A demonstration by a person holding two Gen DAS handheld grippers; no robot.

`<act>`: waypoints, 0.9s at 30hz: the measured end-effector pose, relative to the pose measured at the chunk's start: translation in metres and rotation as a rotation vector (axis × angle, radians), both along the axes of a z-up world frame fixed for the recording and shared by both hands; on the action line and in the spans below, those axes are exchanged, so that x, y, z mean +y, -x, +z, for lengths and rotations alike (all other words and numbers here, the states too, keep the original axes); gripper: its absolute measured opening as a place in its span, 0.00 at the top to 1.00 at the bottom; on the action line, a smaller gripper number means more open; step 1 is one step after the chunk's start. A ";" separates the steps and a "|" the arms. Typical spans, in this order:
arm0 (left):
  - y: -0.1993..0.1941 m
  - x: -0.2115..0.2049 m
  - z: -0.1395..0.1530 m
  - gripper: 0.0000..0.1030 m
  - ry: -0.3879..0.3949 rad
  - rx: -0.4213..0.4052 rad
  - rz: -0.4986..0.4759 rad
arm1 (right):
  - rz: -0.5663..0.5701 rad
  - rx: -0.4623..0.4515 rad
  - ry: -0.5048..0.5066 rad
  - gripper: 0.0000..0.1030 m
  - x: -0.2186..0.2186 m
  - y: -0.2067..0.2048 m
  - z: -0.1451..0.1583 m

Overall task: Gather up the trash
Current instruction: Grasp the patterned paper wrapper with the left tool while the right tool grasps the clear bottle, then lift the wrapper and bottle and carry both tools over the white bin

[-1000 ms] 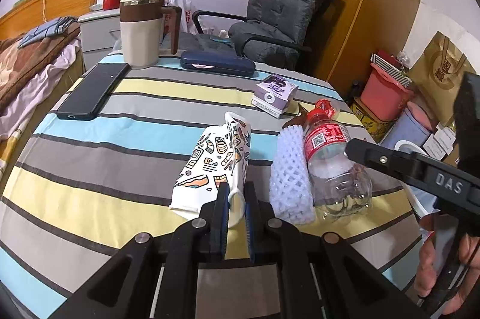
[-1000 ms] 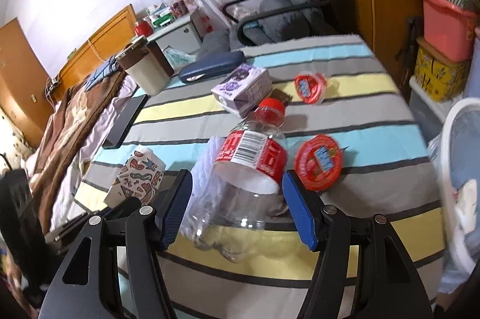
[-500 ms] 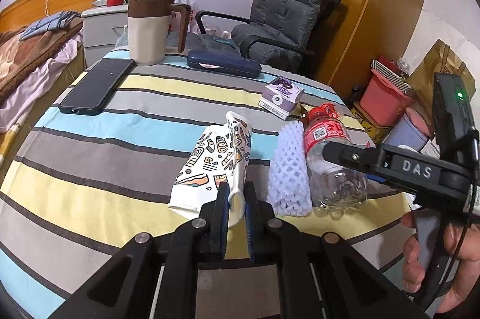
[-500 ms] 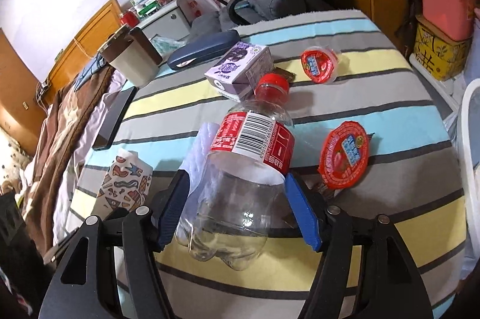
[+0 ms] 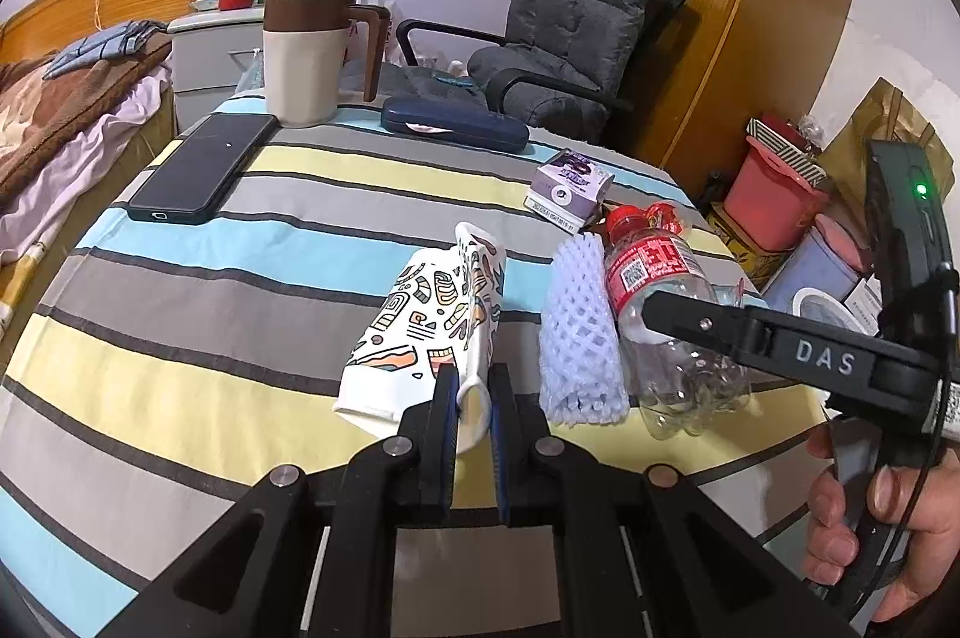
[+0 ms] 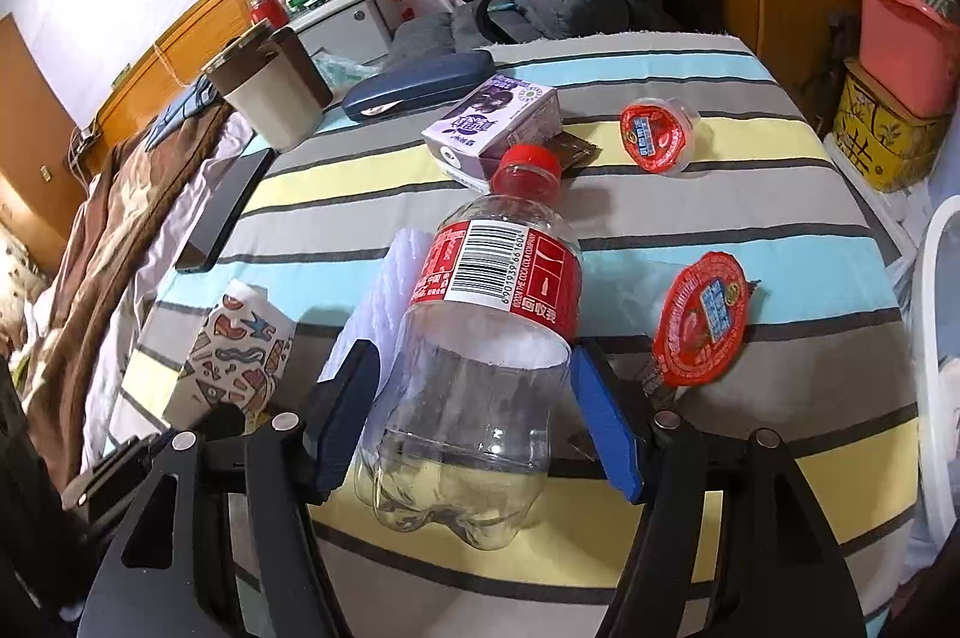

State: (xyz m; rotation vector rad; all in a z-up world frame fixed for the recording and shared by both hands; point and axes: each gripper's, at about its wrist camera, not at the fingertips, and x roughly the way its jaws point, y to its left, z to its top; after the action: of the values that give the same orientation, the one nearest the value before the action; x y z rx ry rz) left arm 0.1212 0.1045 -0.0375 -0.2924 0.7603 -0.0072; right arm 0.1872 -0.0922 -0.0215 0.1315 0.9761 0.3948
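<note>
My left gripper (image 5: 470,401) is shut on the rim of a flattened patterned paper cup (image 5: 426,326) that lies on the striped table. My right gripper (image 6: 474,410) is open, its jaws on either side of an empty clear plastic bottle (image 6: 480,350) with a red label and red cap, lying on its side. The bottle (image 5: 666,320) and the right gripper's finger (image 5: 774,338) also show in the left wrist view. A white foam net sleeve (image 5: 579,332) lies between cup and bottle. Two red-lidded jelly cups (image 6: 705,320) (image 6: 660,137) and a purple carton (image 6: 492,125) lie beyond.
A black phone (image 5: 204,167), a beige mug with brown lid (image 5: 306,56) and a blue glasses case (image 5: 453,131) sit at the table's far side. A white bin rim (image 6: 936,368) is at the right. A grey chair (image 5: 570,38), bed (image 5: 54,116) and boxes (image 5: 774,200) surround the table.
My right gripper has moved forward around the bottle, so the jaws now flank its lower body. My left gripper has stayed shut on the paper cup.
</note>
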 end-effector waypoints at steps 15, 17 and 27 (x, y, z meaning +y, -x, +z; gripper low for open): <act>0.016 -0.014 0.009 0.91 -0.026 0.003 -0.005 | 0.052 -0.043 -0.042 0.41 -0.015 0.026 0.009; 0.019 -0.017 0.012 0.91 -0.029 -0.002 -0.010 | 0.048 -0.055 -0.054 0.41 -0.018 0.030 0.013; 0.034 -0.042 0.029 0.91 -0.041 -0.029 -0.049 | 0.035 -0.099 -0.088 0.41 -0.040 0.050 0.021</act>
State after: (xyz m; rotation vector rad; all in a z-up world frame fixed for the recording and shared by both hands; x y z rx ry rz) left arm 0.0870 0.0624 -0.0086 -0.2345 0.7383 -0.0420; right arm 0.1370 -0.1320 -0.0008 0.1733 0.8647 0.4724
